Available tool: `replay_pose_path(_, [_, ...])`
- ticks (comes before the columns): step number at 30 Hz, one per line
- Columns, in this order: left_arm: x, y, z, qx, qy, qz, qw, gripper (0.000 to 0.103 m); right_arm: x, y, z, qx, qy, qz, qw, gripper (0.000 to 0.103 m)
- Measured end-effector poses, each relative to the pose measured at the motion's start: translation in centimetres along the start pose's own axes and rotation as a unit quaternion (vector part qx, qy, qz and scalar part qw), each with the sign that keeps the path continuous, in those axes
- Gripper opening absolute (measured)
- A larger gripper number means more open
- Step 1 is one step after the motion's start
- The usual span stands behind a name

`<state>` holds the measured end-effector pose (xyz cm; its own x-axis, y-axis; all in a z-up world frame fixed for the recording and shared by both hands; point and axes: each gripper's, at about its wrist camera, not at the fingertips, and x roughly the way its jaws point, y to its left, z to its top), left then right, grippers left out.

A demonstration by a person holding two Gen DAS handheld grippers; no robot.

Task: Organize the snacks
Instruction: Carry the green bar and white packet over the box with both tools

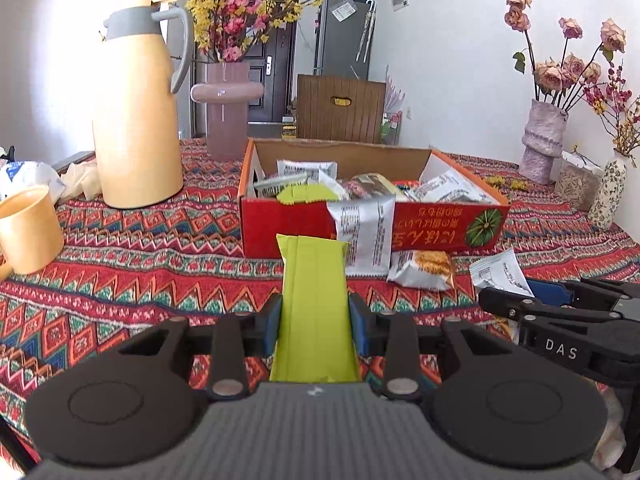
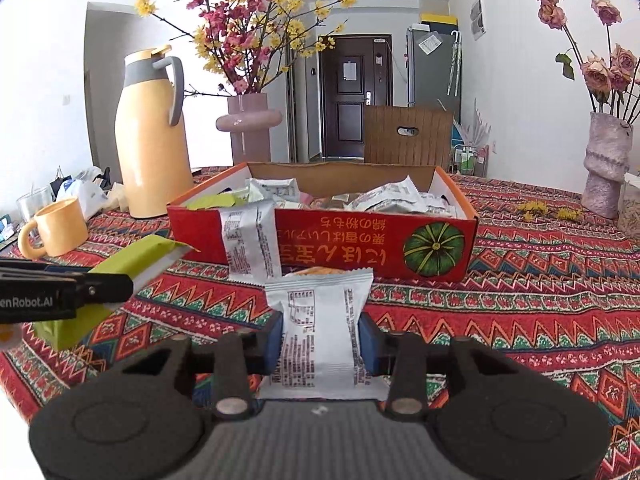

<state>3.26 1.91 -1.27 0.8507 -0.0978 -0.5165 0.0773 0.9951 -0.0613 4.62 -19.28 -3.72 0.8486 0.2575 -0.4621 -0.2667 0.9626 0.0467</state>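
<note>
Red patterned cloth covers the table [image 2: 540, 304], and a broad bare stretch of it lies between the two grippers and the red cardboard box [image 2: 360, 240], which stands open-topped near the middle with its near wall facing both cameras. To the left, a yellow jug [image 1: 136, 120] and a yellow mug [image 1: 28, 228] stand well apart from the box; to the right, a pale vase [image 2: 604, 168] stands by the table's far edge. The box is already heaped with silver and green packets, and one silver packet [image 1: 366, 236] hangs over its near wall. An orange-printed packet [image 1: 424, 270] lies on the cloth just in front of the box. The left gripper [image 1: 316, 320] is clenched on a lime-green snack bar [image 1: 314, 304], long and flat, its far end pointing at the box. The right gripper [image 2: 322, 338] grasps a silver snack packet [image 2: 320, 320], printed side up with crimped ends, held above the cloth short of the box.
</note>
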Motion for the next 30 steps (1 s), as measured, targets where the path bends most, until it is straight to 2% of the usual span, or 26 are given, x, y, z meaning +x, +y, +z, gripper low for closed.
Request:
replay_pose_path(17, [1.1, -1.9, 6.7, 0.021, -0.065, -0.001, 0.9977, 0.035, 2.5, -1.9, 6.2, 0.001, -0.059, -0.006, 0.998, 0.038])
replay_pose_path(30, [4.8, -2.9, 11.2, 0.027, -0.073, 0.006, 0.997, 0.035, 6.4, -3.1, 10.8, 0.008, -0.075, -0.011, 0.997, 0.038])
